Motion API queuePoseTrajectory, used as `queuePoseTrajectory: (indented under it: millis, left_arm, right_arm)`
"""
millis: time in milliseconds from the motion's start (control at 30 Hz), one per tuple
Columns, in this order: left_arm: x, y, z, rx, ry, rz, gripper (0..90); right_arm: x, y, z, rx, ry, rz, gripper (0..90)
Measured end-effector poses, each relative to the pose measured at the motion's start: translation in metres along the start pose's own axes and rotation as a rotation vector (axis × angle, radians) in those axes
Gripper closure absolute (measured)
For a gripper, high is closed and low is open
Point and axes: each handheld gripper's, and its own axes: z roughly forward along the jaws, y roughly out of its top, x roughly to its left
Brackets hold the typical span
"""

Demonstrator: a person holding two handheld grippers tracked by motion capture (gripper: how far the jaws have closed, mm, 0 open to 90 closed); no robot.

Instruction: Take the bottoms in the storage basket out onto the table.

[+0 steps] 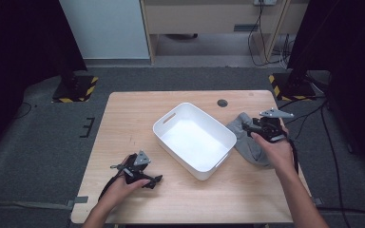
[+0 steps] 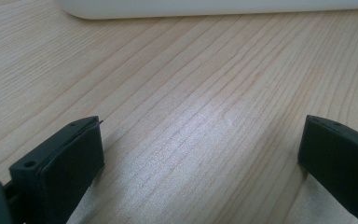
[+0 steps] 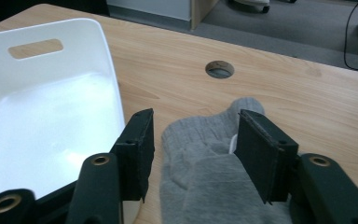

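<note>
A grey knitted sock lies on the wooden table, just right of a white plastic bin. My right gripper hovers over the sock's far end. In the right gripper view the sock sits between the open jaws of this gripper; bare wood shows between the left pad and the fabric. My left gripper rests low near the table's front left. Its jaws stand wide apart with only wood between them. The bin holds nothing.
A round cable hole sits near the table's far edge, behind the bin, and appears in the right gripper view. The bin's wall lies ahead of the left gripper. Black stands with striped bases flank the table on the grey carpet.
</note>
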Motion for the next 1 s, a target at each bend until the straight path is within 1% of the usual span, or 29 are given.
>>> queuePoseTrajectory:
  millis: [167, 433, 500, 567, 800, 933, 1000]
  left_arm:
    - [0.000, 0.000, 0.000, 0.000, 0.001, -0.001, 0.0]
    - [-0.001, 0.000, 0.000, 0.000, 0.008, -0.008, 0.0]
    - [-0.001, 0.000, 0.000, 0.000, 0.008, -0.008, 0.0]
    - [-0.001, 0.000, 0.000, 0.000, 0.008, -0.008, 0.0]
    - [-0.001, 0.000, 0.000, 0.002, 0.005, -0.005, 0.0]
    - [0.002, 0.002, -0.003, 0.013, 0.032, 0.016, 1.5]
    - [0.004, 0.002, -0.006, 0.009, 0.043, 0.015, 2.2]
  right_arm:
    - [0.009, 0.000, 0.008, 0.012, 0.028, -0.014, 51.9]
    - [0.025, 0.001, 0.018, 0.023, 0.069, -0.041, 54.8]
    - [0.027, 0.000, 0.022, 0.034, 0.076, -0.049, 54.8]
    - [0.029, -0.004, 0.027, 0.047, 0.082, -0.046, 54.7]
    - [0.034, -0.008, 0.035, 0.068, 0.093, -0.051, 55.7]
    - [0.039, -0.010, 0.040, 0.087, 0.110, -0.067, 58.6]
    - [0.041, -0.011, 0.042, 0.099, 0.117, -0.075, 58.7]
